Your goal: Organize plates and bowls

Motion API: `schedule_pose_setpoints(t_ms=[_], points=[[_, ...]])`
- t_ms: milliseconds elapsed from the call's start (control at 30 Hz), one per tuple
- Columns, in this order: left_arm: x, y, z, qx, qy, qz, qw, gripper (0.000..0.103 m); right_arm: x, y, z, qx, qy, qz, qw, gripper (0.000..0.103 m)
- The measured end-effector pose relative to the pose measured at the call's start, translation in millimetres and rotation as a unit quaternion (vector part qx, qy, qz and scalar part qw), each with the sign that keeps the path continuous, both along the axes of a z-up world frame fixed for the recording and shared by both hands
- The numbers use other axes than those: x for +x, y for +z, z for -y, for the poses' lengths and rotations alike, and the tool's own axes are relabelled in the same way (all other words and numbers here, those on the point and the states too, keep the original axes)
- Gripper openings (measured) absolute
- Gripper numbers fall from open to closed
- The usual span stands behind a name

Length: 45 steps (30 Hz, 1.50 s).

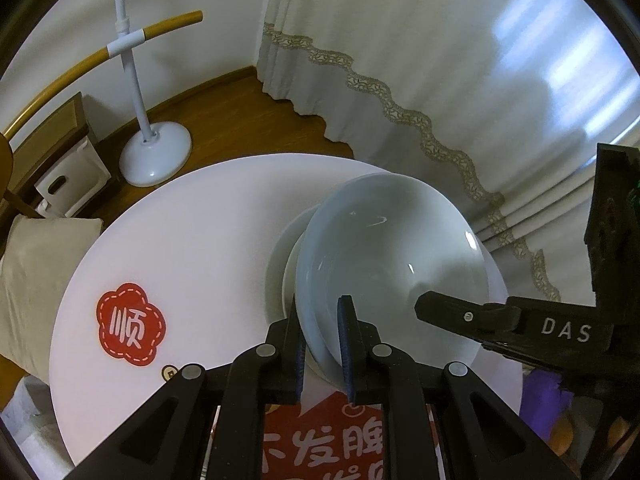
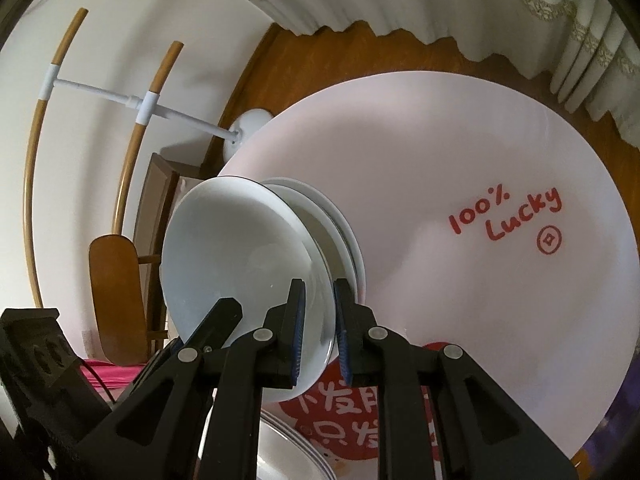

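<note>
A glossy white ceramic bowl [image 1: 384, 264], held tilted above the round white table [image 1: 192, 240] over stacked white plates [image 2: 344, 240], is pinched at opposite rim points by nearly closed jaws of left gripper [image 1: 322, 344] and right gripper [image 2: 318, 332]; levelling before lowering is advised.

A glossy white bowl [image 1: 384, 264] sits upright atop a small stack of white dishes [image 1: 285, 258], its rim overhanging them. The stack lies on a round white table [image 1: 192, 240], toward its 3 o'clock edge in the left wrist view. More white plates [image 2: 296, 448] lie at 6 o'clock in the right wrist view.
</note>
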State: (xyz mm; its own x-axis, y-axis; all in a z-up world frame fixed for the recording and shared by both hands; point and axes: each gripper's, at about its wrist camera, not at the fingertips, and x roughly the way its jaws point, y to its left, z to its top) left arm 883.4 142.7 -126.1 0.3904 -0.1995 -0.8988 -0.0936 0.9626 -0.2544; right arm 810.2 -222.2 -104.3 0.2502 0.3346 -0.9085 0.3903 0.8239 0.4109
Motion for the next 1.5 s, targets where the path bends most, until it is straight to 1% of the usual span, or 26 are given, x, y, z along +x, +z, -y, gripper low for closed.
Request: schedule_pose_setpoints(t_ms=[200,400,767,933,1000,1200,1333,1367,1500], points=[[-1.1,-0.5,0.9,-0.001,-0.001,0.001,1.0000,0.011,0.3,-1.6,8.0,0.031,-0.026,-0.013,0.999,0.016],[-1.6,-1.9,2.2,-0.005,-0.002,0.001,1.0000,0.011,-2.9,3.5,8.8,0.031,-0.030,-0.017,0.999,0.016],[0.7,-3.6,-0.6,-0.012,0.003,0.002,0.9999,0.011,-5.2,2.4,11.6,0.050,-0.040,-0.028,0.998,0.016],[-1.2,-1.9,-2.7,-0.015,0.007,0.008,0.9998,0.010,-4.5,3.4,9.1,0.047,-0.032,-0.034,0.998,0.016],[-2.3,0.0,-3.2,-0.014,0.006,0.011,0.9998,0.009,-3.8,3.3,6.9,0.047,-0.024,-0.037,0.998,0.019],[-6.0,6.2,-6.5,-0.014,0.009,0.017,0.9997,0.006,-2.4,3.6,5.5,0.040,-0.017,-0.045,0.998,0.019],[-8.3,8.4,-10.8,-0.017,0.013,0.018,0.9996,0.006,-0.6,8.9,0.8,0.023,-0.002,-0.044,0.999,0.019],[-8.3,8.8,-11.7,-0.018,0.015,0.018,0.9996,0.006,-0.7,10.6,-0.3,0.018,0.000,-0.040,0.999,0.016],[-7.7,9.8,-13.4,-0.019,0.017,0.017,0.9995,0.006,1.5,12.7,-8.7,-0.003,0.015,-0.043,0.999,0.015]])
